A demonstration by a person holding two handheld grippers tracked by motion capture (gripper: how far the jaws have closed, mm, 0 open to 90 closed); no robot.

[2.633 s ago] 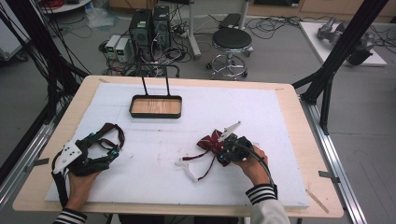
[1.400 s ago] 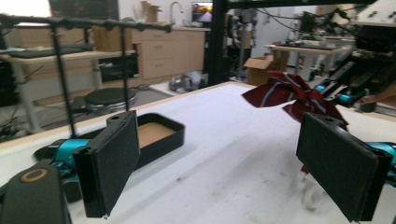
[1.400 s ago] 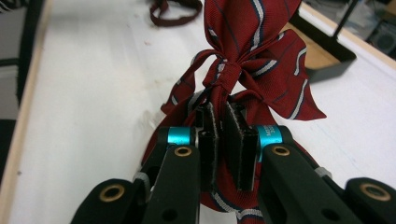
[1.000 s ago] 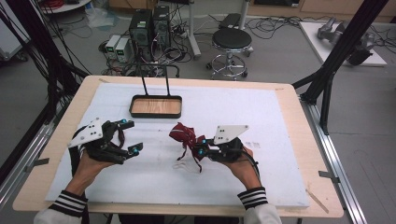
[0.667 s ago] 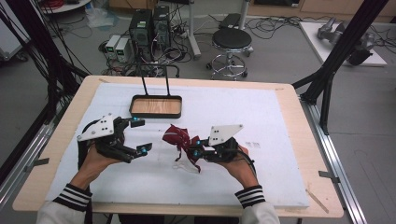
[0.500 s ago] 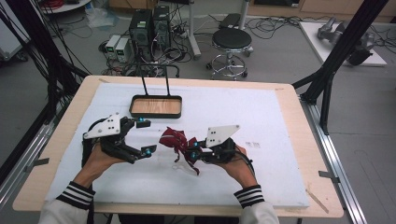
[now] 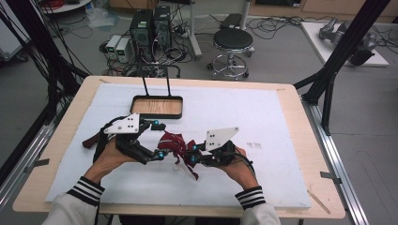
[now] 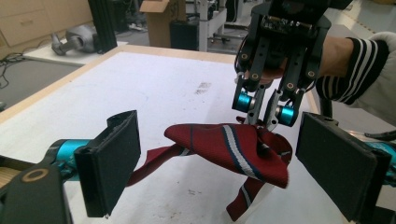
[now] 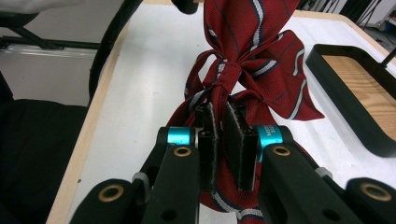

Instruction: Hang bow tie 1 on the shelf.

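Note:
A dark red tie with white and navy stripes is bunched and knotted near the middle of the white table cover. My right gripper is shut on it just below the knot, seen close up as the right gripper with the tie hanging beyond. My left gripper is open, its two jaws spread on either side of the tie's left end. In the left gripper view the left gripper frames the tie, lifted slightly off the cover. The right gripper pinches its far end.
A black-rimmed wooden tray with an upright wire handle stands behind the grippers, its rim close to the right of the tie. The white cover stretches bare to the right. Stool, computers and cables lie on the floor beyond the table.
My right gripper carried the tie leftward from the right side to the centre. My left gripper came in from the far left, jaws open, and now straddles the tie.

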